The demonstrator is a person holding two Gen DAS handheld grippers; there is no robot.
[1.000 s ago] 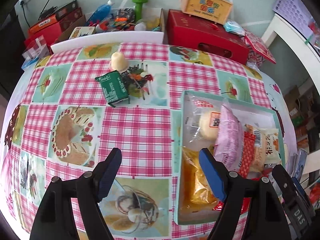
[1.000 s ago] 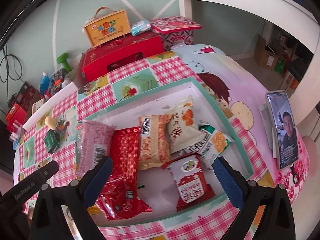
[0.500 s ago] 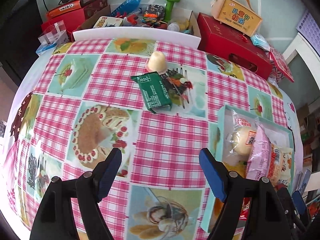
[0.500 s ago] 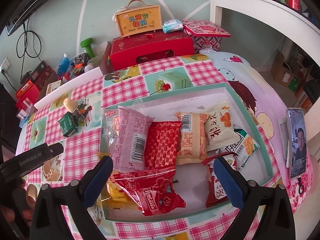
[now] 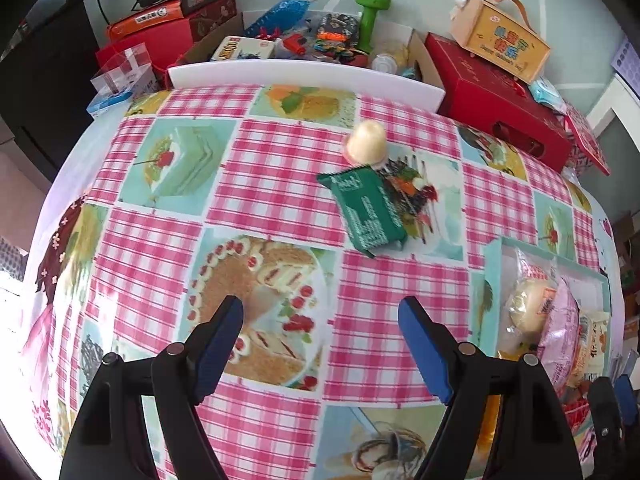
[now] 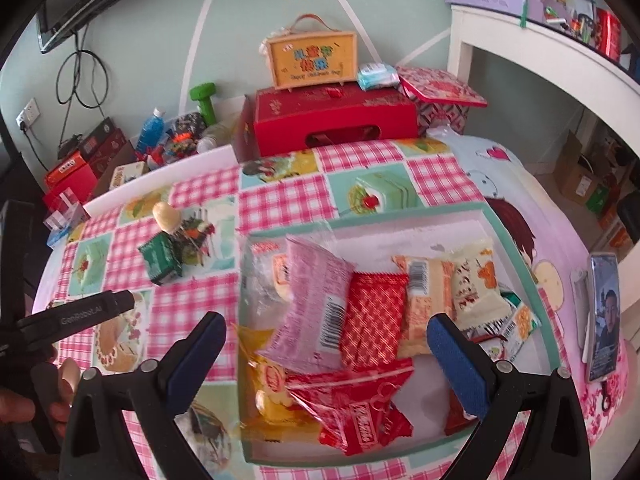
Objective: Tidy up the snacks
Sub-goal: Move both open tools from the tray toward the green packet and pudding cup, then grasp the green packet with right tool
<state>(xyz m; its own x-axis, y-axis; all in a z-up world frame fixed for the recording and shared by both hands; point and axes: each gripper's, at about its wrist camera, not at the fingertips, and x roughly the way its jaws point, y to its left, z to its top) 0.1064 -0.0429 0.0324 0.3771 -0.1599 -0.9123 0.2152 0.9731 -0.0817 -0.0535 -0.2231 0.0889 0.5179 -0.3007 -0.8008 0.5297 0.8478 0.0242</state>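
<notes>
A green snack packet [image 5: 366, 210] lies on the checked tablecloth, with a pale jelly cup [image 5: 366, 142] just beyond it. My left gripper [image 5: 320, 320] hangs open above the cloth, short of the packet, nothing between its fingers. A green-rimmed tray [image 6: 516, 240] holds several snack packs: a pink one [image 6: 312, 304], a red one [image 6: 374, 320] and others. Over the tray's near half my right gripper [image 6: 326, 340] stands open and empty. The right wrist view also shows the green packet [image 6: 162, 258] and the jelly cup [image 6: 166, 216], left of the tray.
A red gift box [image 6: 334, 118] with an orange carry case [image 6: 314, 60] on top stands past the table's far edge. Boxes, a blue bottle [image 5: 280, 14] and a green dumbbell [image 5: 370, 14] crowd the back left. A phone [image 6: 602, 316] stands right of the tray.
Both grippers have moved left across the table. In the left wrist view the tray slid to the right edge and the green packet came nearer the centre. Both jaws stayed open.
</notes>
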